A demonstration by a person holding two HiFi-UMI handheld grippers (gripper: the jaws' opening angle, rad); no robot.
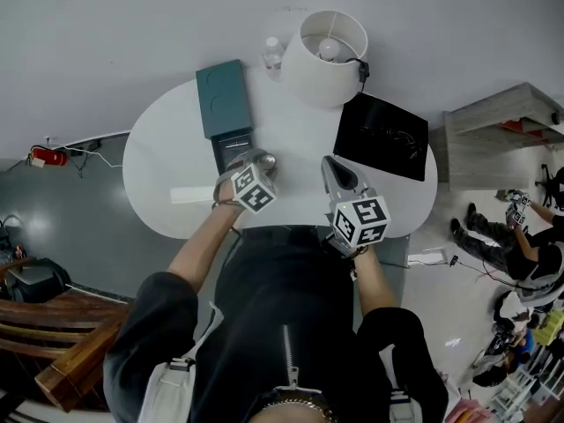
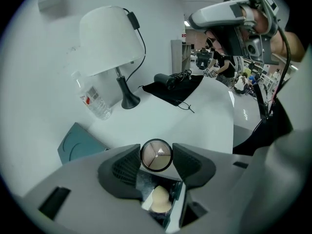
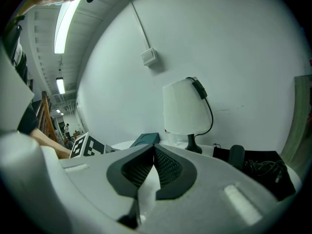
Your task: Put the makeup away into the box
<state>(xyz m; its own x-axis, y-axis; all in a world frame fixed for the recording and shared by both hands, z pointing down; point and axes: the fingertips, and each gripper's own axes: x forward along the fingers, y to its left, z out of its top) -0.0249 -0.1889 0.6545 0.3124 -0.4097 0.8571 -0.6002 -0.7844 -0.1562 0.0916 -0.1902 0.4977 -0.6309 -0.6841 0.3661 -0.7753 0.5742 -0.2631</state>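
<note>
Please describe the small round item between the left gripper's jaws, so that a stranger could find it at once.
On the white table, find the teal box beside the lamp. Above it the left gripper holds a compact: round, dark-rimmed, with a pale face, unlike the beige sponge lying in the box below.

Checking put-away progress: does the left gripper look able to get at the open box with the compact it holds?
Probably yes. The left gripper, shut on the round compact, hangs right above the open box. Only a beige sponge lies inside, and nothing stands between.
</note>
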